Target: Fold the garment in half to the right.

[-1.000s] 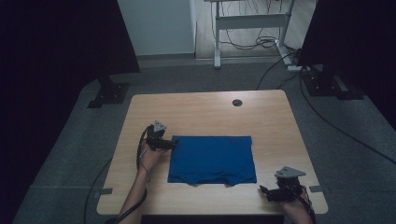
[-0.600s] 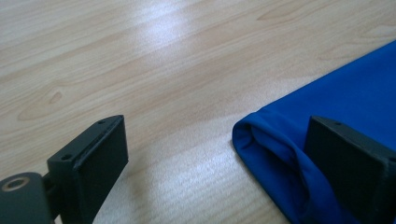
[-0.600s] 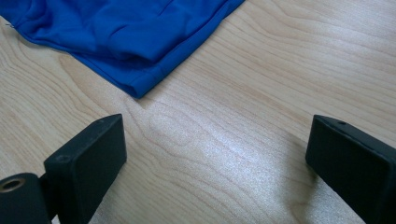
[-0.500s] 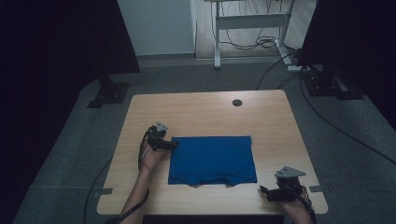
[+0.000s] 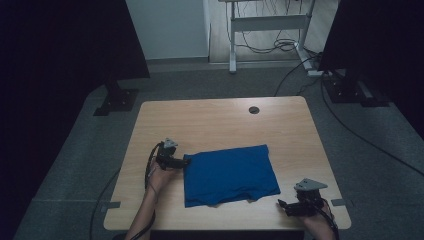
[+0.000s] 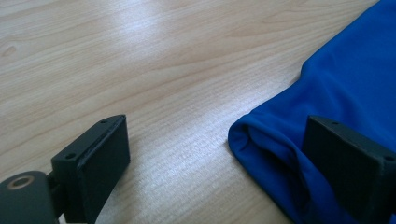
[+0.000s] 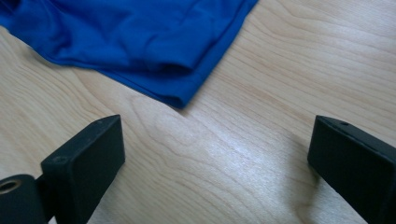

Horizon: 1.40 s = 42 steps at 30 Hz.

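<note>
The right gripper (image 5: 284,205) rests at the table's (image 5: 220,120) near right edge, jaws wide apart on bare wood, just short of the cloth's (image 5: 229,174) near right corner. Farther in, the left gripper (image 5: 186,161) stands at the folded blue cloth's far left corner, jaws apart, one over the fabric edge and one over wood.

The blue cloth (image 6: 345,88) looked smooth, soft and slightly sheeny. The worktop (image 6: 177,60) was pale wood-grain with a satin gloss. The left gripper (image 6: 219,154) looked matt black plastic.
</note>
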Available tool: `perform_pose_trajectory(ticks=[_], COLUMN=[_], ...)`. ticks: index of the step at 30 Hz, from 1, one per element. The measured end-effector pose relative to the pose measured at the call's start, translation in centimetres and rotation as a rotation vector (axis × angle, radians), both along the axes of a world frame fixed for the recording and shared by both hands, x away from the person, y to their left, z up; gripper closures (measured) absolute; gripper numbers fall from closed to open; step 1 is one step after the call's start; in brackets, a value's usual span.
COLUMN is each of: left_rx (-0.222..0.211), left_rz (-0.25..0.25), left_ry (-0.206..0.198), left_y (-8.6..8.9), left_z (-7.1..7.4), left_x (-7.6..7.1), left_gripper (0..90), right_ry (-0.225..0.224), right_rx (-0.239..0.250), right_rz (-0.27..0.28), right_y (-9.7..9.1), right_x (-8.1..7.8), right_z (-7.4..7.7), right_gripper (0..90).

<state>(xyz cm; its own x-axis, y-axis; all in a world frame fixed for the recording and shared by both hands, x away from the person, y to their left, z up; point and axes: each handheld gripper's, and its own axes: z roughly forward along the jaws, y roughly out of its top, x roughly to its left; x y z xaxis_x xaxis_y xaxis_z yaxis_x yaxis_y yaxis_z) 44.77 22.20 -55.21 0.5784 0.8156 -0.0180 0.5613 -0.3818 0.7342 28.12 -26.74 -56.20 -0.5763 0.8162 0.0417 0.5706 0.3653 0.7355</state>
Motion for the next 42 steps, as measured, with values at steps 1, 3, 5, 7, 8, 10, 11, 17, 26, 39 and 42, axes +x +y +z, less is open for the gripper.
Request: perform_pose_trajectory(ticks=[1,3,5,7,8,10,11,17,26,39,42], left_rx=[-0.001,-0.003,-0.004,-0.003,-0.003,-0.004,-0.005,-0.005,-0.004,-0.004,-0.005], left_rz=[-0.002,-0.004,-0.005,-0.009,-0.013,-0.015,-0.016,-0.018,-0.015,-0.021,-0.029], left_ry=[-0.001,-0.005,-0.003,-0.004,-0.003,-0.003,-0.003,-0.001,0.000,0.000,0.000], left_y=[0.0,0.0,0.0,0.0,0.0,0.0,0.0,0.2,0.3,0.5,0.6], left_z=[0.0,0.0,0.0,0.0,0.0,0.0,0.0,0.0,0.0,0.0,0.0], left_x=[-0.1,-0.2,-0.4,-0.5,-0.5,-0.6,-0.6,-0.9,-1.3,-1.7,-1.7], left_gripper=[9.6,10.4,10.4,10.4,10.4,10.4,10.4,10.3,10.1,10.1,10.2], right_ry=[0.003,0.003,-0.005,-0.014,-0.016,-0.020,-0.020,-0.033,-0.043,-0.038,-0.040], right_rx=[0.016,0.023,0.013,0.012,0.012,0.013,0.013,0.010,0.024,0.041,0.043], right_rz=[0.001,0.003,0.016,0.026,0.028,0.037,0.037,0.082,0.150,0.230,0.250], right_y=[0.0,0.0,0.3,0.5,0.6,0.9,0.9,2.2,4.5,7.9,8.8], right_x=[0.0,0.0,0.0,0.1,0.1,0.2,0.2,0.7,1.5,2.5,2.6], right_z=[0.0,0.1,0.3,0.5,0.6,0.7,0.7,1.3,1.8,1.7,1.7], right_gripper=[5.1,5.0,4.9,4.9,4.8,4.8,4.8,4.8,4.7,4.7,4.5])
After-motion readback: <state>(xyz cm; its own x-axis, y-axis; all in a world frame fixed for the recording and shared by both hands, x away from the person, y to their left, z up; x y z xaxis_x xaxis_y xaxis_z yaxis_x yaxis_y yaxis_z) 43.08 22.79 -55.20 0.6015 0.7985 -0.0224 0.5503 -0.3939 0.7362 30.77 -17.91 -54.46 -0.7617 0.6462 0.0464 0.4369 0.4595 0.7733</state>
